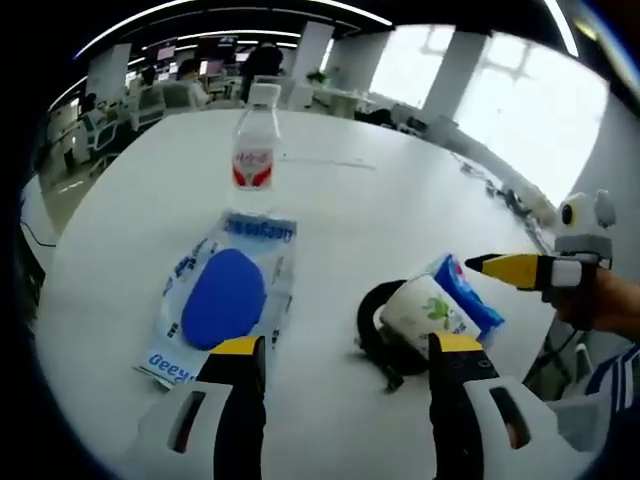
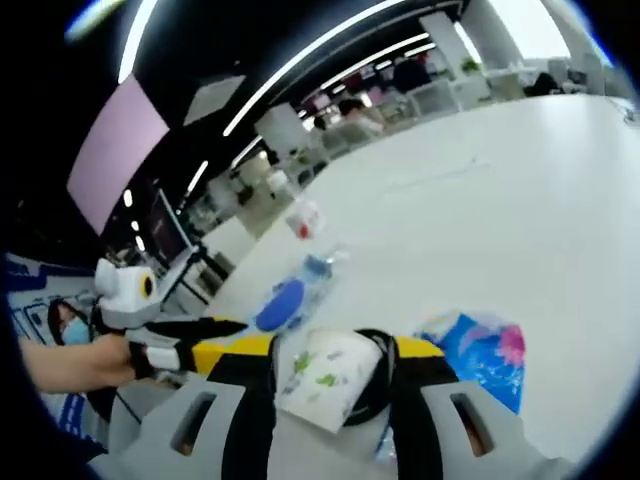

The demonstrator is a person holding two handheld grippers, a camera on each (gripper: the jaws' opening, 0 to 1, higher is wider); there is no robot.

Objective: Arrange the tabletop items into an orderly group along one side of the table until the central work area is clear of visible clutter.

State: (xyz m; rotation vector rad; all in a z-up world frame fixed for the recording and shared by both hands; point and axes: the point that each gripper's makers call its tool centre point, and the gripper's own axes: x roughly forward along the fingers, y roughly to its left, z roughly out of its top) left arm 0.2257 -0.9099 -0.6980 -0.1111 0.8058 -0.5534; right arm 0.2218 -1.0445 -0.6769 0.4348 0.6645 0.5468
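A clear water bottle with a red label stands far out on the white table. Nearer lies a blue pad in a clear printed bag. To its right sit a white pack with green print, a black looped item and a blue packet. My left gripper is open over bare table between the bag and the pack. My right gripper, held by a hand, reaches in just past the blue packet. In the right gripper view its jaws stand apart with the white pack between them; contact is unclear.
In the right gripper view the blue packet lies right of the jaws, and the bagged pad and bottle lie beyond. The left gripper enters from the left. Office desks, chairs and seated people stand past the table's far edge.
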